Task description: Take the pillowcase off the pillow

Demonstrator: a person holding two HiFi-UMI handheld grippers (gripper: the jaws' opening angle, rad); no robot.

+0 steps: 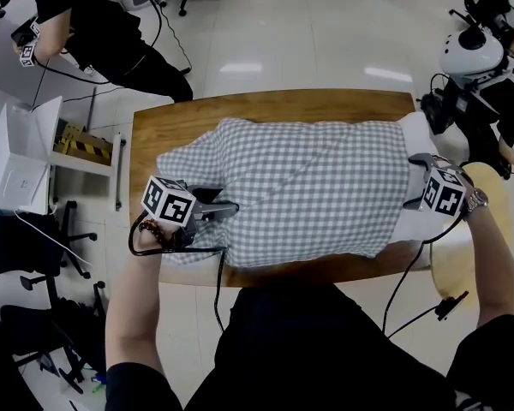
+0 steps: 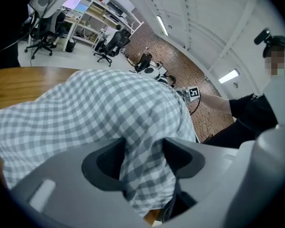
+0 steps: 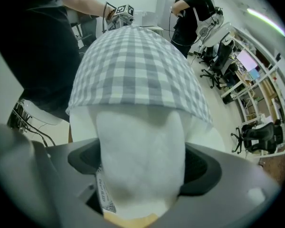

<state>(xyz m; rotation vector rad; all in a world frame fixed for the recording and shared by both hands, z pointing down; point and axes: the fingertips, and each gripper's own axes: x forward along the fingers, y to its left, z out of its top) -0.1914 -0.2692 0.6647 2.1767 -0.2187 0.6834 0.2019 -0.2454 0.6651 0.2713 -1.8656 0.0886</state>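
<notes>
A grey-and-white checked pillowcase [image 1: 300, 187] covers a pillow lying across the wooden table [image 1: 265, 105]. The pillow's bare white end [image 1: 417, 135] sticks out at the right. My left gripper [image 1: 227, 210] is at the pillowcase's left end, near the table's front edge. In the left gripper view a bunched fold of the checked cloth [image 2: 137, 141] is pinched between its pads, so the left gripper [image 2: 142, 158] is shut on it. My right gripper [image 1: 415, 182] points steeply down on the white end. In the right gripper view the white pillow [image 3: 140, 146] fills the gap and the right gripper [image 3: 140, 163] squeezes it.
A person in black [image 1: 111, 32] stands beyond the table's far left corner. A white open box [image 1: 21, 157] sits on a shelf at the left. A white-headed robot [image 1: 471, 54] stands at the far right. Office chairs ring the floor. Cables hang off the table's front edge.
</notes>
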